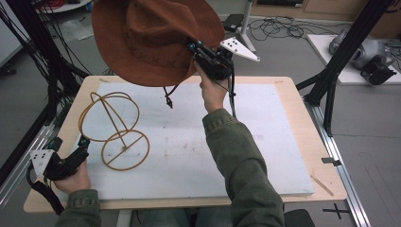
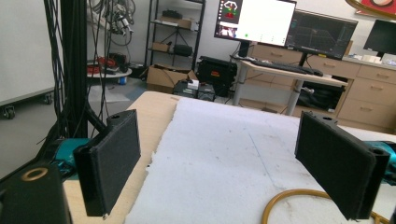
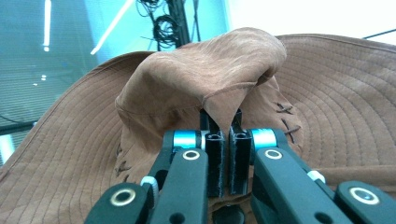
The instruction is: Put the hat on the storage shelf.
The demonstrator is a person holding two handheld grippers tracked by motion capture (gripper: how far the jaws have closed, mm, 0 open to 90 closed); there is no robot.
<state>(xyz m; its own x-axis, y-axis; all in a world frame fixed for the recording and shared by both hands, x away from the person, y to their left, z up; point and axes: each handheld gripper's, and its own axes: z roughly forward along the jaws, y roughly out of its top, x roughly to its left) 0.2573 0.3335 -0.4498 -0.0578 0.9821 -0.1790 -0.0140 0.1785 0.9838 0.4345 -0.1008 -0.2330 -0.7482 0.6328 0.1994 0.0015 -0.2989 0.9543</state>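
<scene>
A brown wide-brimmed hat hangs in the air above the table's far edge, its chin cord dangling below. My right gripper is shut on the hat's brim; in the right gripper view the jaws pinch a fold of brown brim at the gripper. A yellow wire hat stand rests upright on the white mat at the left. My left gripper sits by the stand's base ring, open, with part of the yellow ring low between its pads.
The white mat covers most of the wooden table. Black frame posts stand at the right and left. Cables and equipment lie on the floor beyond. Desks and monitors show in the left gripper view.
</scene>
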